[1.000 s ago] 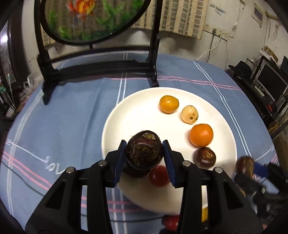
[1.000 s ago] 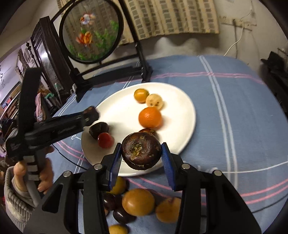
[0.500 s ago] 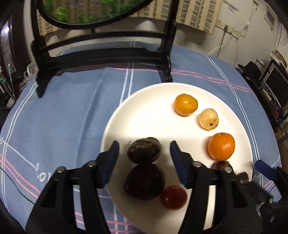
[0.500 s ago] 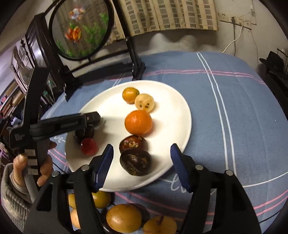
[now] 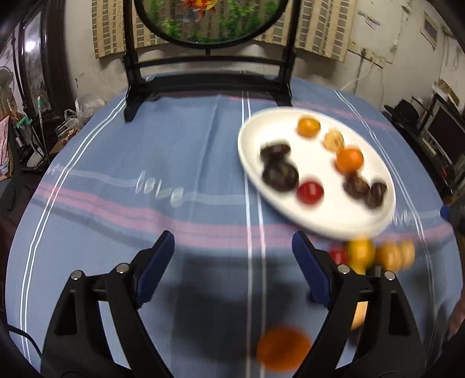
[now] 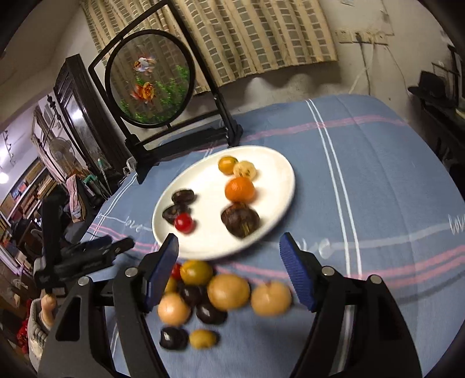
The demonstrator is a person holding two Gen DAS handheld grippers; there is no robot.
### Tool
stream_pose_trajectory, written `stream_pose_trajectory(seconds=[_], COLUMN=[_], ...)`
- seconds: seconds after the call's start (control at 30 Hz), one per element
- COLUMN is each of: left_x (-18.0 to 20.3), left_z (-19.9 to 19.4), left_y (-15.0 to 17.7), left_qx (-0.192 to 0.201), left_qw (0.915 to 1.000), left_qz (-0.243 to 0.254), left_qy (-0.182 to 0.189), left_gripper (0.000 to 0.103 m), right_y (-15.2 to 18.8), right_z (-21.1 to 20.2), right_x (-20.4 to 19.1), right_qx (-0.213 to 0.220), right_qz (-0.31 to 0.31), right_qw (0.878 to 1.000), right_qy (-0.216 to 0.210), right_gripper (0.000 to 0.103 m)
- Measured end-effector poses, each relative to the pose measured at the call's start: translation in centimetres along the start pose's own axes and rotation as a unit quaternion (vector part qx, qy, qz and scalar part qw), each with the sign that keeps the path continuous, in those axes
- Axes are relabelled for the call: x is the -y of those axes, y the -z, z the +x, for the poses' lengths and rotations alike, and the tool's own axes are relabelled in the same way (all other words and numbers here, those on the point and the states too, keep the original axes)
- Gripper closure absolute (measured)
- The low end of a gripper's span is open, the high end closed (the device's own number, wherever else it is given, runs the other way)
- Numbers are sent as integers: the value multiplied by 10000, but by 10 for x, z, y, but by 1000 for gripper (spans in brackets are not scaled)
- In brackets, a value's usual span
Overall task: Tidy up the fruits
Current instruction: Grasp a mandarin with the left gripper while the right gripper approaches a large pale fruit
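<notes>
A white plate (image 5: 319,212) (image 6: 261,165) holds several fruits: an orange (image 5: 350,160) (image 6: 239,189), a red tomato (image 5: 310,192) (image 6: 183,222), and dark mangosteens (image 5: 280,174) (image 6: 241,219). Loose yellow and dark fruits (image 6: 228,290) (image 5: 360,251) lie on the cloth in front of the plate. My left gripper (image 5: 231,237) hangs over bare cloth left of the plate, its jaws opening with nothing between them. My right gripper (image 6: 229,241) stands above the loose pile near the plate's front rim, its jaws also opening and empty. In the right wrist view the left gripper (image 6: 116,247) shows at the left.
A round embroidered screen (image 5: 209,17) (image 6: 149,78) on a black stand fills the table's far side. A blue striped cloth (image 5: 174,162) covers the table. One orange fruit (image 5: 283,346) lies under the left gripper. Furniture crowds the left; monitors sit at the right.
Both grippers let go of their dark mangosteens onto the plate, opened wide and drew back. The left one swung away to the left of the plate.
</notes>
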State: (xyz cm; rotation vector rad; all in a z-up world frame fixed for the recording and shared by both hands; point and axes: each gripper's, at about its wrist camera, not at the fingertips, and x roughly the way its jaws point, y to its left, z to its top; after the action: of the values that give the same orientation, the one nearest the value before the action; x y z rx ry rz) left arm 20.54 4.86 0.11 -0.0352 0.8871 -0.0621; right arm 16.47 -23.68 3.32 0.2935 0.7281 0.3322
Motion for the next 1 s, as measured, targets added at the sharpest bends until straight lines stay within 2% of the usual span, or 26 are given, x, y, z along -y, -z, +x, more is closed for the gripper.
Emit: stream_pose_trajectory(seconds=[0.13,0.33,0.6,0.7,0.83,1.0], left_x=[3,13,18,30,44,37], left_z=[-14,-25,-25,-25,-18,-13], left_y=[39,63,67,74,82,83], left_qx=[27,108,134,95,-63,-188], left_qw=[9998,9987,9981,9960,9929,9944], left_qz=[165,429,543,813,1172,1020], left_qy=[147,260,271,371,194,188], left_gripper=[18,18,18,18,17,19], right_y=[23,27,30,31,32,33], right_z=[-6,-10,-5,-5,-3,-2], right_x=[18,29,34,33,34,33], right_qx=[-93,-42,-224,-239,-284,-301], right_qz=[313,474,508,503,498,470], right_qw=[9994,9986,9978,9978,9976,9975], right_qy=[130,219,354,369,385,424], right_gripper=[30,30,30,30,30,30])
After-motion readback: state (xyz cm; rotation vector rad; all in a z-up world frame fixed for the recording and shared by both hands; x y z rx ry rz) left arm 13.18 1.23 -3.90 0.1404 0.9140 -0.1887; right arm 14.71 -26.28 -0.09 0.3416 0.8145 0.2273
